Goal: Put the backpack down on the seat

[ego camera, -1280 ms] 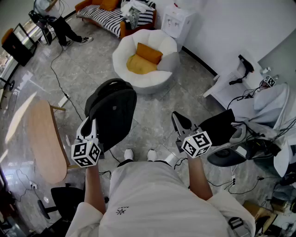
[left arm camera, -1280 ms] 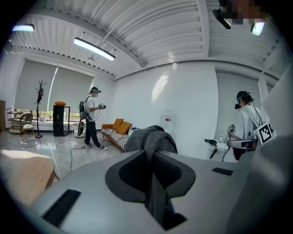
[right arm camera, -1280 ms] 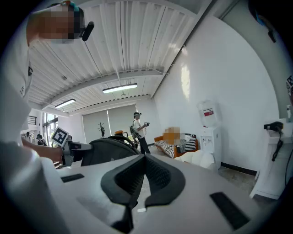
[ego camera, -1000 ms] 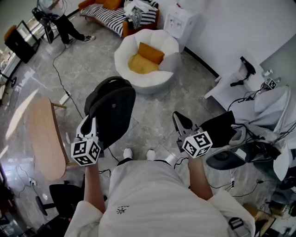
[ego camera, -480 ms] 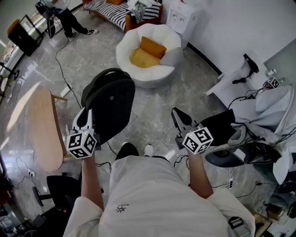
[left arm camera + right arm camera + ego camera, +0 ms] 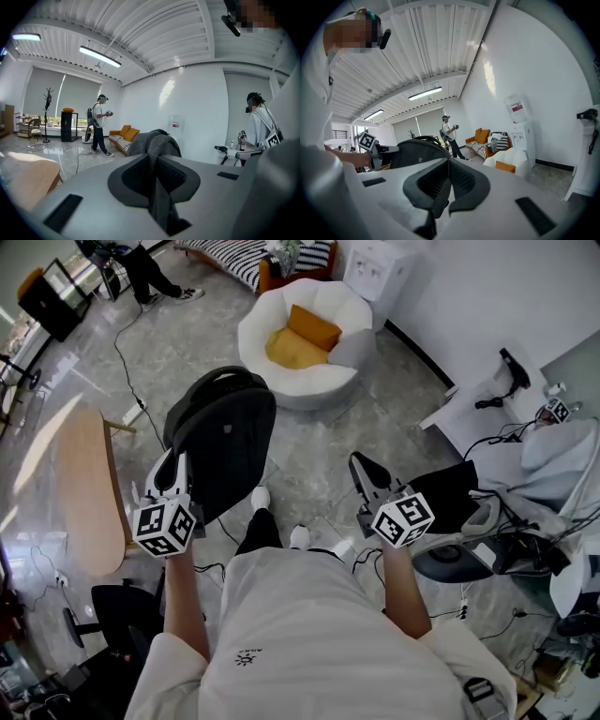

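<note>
While left gripper (image 6: 174, 479) holds backpack (image 6: 225, 442), open floor (image 6: 314, 451) btwn it & seat (image 6: 309, 388).

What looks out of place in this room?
The backpack dangles in mid-air, pinched by the left gripper, away from the white seat. Cables trail loose across the floor.

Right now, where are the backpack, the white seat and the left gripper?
backpack (image 6: 225, 442): head view, middle of its black body.
white seat (image 6: 314, 390): head view, front rim.
left gripper (image 6: 174, 465): head view, between its fingers, at the backpack's edge.
</note>
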The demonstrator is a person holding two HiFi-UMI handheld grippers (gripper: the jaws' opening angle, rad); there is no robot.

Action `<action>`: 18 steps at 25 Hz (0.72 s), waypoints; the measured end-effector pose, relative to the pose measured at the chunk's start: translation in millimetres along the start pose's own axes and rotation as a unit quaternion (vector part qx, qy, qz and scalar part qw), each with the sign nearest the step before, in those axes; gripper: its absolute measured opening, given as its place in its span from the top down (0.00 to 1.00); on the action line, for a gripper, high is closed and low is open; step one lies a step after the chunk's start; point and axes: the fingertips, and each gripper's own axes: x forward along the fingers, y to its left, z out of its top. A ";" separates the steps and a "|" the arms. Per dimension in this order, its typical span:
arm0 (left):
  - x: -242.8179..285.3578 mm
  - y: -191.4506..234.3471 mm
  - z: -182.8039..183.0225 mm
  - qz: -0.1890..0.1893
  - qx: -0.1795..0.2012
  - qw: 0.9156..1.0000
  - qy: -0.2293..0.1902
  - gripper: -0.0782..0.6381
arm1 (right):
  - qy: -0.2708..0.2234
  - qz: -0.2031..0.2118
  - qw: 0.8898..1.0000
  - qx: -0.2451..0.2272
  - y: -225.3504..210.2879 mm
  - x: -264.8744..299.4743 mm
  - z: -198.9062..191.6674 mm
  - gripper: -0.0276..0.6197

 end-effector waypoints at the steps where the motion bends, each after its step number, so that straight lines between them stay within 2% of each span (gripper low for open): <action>1: 4.2 0.0 -0.7 0.000 0.000 1.000 0.002 0.81 | 0.000 0.001 1.000 0.002 -2.1 3.8 0.6 0.92; 9: 22.6 24.1 -7.0 -0.006 -0.009 1.000 0.015 0.81 | -0.001 0.003 1.000 0.010 6.2 38.4 3.1 0.92; 18: 80.2 46.5 5.9 -0.023 -0.001 1.000 0.021 0.81 | 0.001 0.003 1.000 0.000 -8.7 101.2 22.6 0.92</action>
